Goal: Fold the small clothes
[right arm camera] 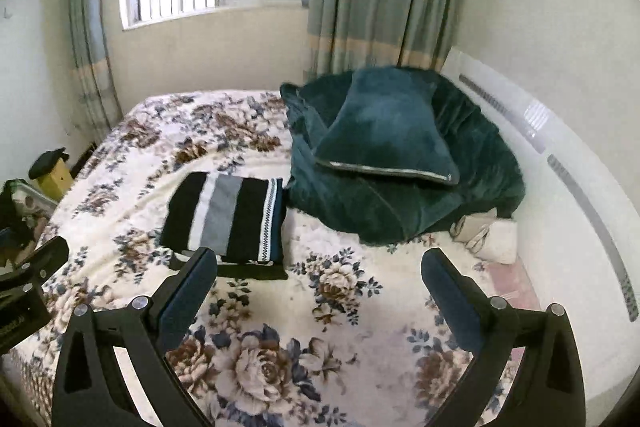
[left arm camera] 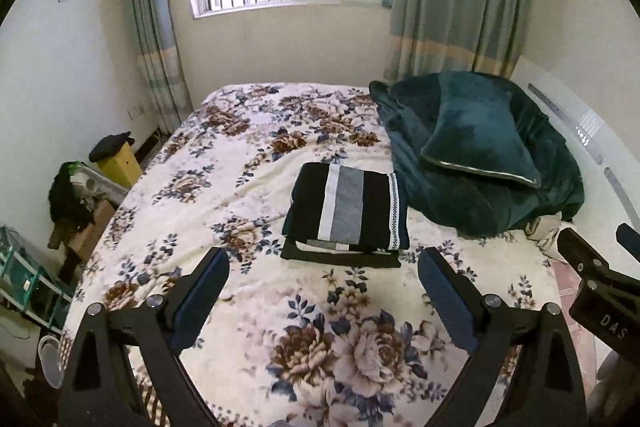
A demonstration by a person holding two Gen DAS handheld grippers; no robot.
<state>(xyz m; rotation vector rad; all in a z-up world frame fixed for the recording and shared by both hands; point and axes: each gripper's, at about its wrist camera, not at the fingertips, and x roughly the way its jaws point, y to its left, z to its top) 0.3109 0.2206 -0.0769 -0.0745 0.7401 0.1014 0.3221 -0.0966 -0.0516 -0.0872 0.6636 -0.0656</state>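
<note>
The folded striped garment [left arm camera: 346,213] sits in a neat stack on the floral bedspread [left arm camera: 248,311], just beside the heap of dark teal bedding [left arm camera: 484,155] with a teal pillow [left arm camera: 480,143] on top. Both grippers hang above the bed, well short of the stack, holding nothing. The left gripper [left arm camera: 323,281] has its fingers spread wide, and so does the right gripper [right arm camera: 319,281]. The left wrist view catches clutter off the bed's left side, including a yellow box [left arm camera: 120,163] and a green crate [left arm camera: 28,279]. The right wrist view shows more of the white headboard [right arm camera: 560,163] and some pale crumpled cloth [right arm camera: 488,235] tucked against it.
</note>
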